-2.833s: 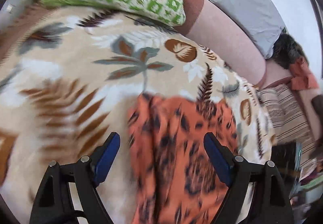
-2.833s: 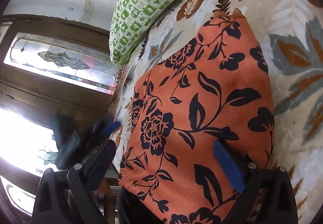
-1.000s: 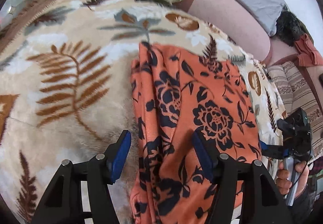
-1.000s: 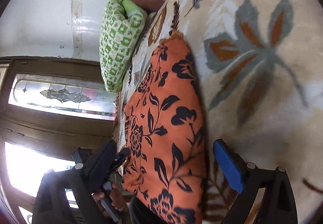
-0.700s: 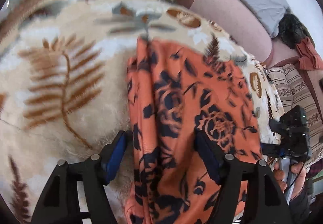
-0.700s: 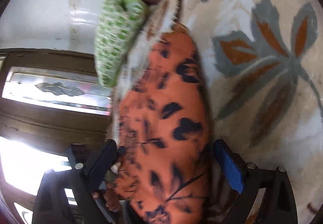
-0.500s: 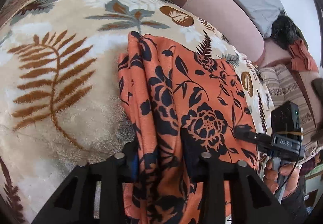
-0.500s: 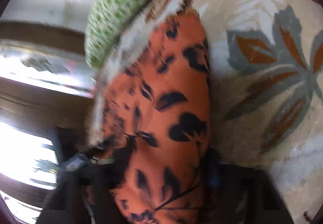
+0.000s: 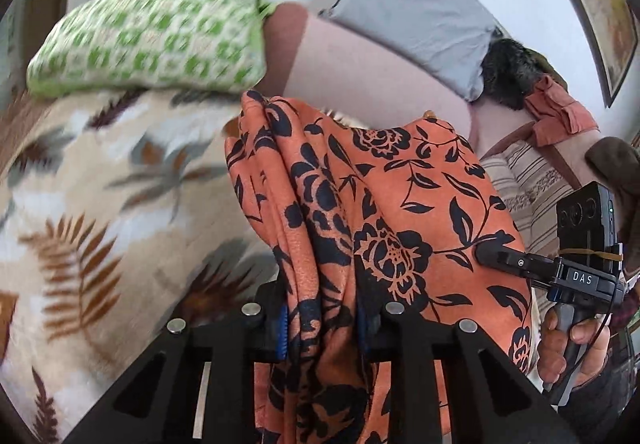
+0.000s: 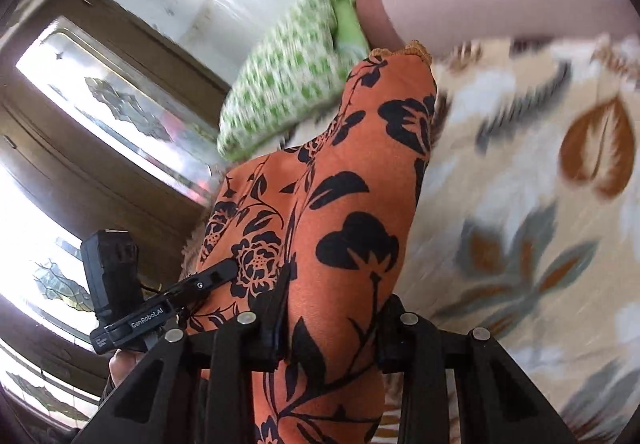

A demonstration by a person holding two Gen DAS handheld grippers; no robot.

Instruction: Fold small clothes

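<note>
A second ago both pairs of fingers stood wide apart over the orange floral garment [image 9: 400, 204], which lay flat on the leaf-print blanket [image 9: 100, 204]. Now the left gripper [image 9: 322, 320] and the right gripper [image 10: 332, 328] are each closing on a bunched near edge of the cloth, the pads pressing on folds of fabric between them, and that end is raised off the blanket. In the left wrist view the right gripper [image 9: 516, 262] appears at the garment's right edge, with a hand [image 9: 572, 348] on its handle. The garment's long axis runs away from the cameras, its far end toward the green checked pillow [image 9: 152, 40] and the pink bolster [image 9: 380, 76]. The far hem is level with the bolster in the picture; whether it touches the blanket I cannot tell.
</note>
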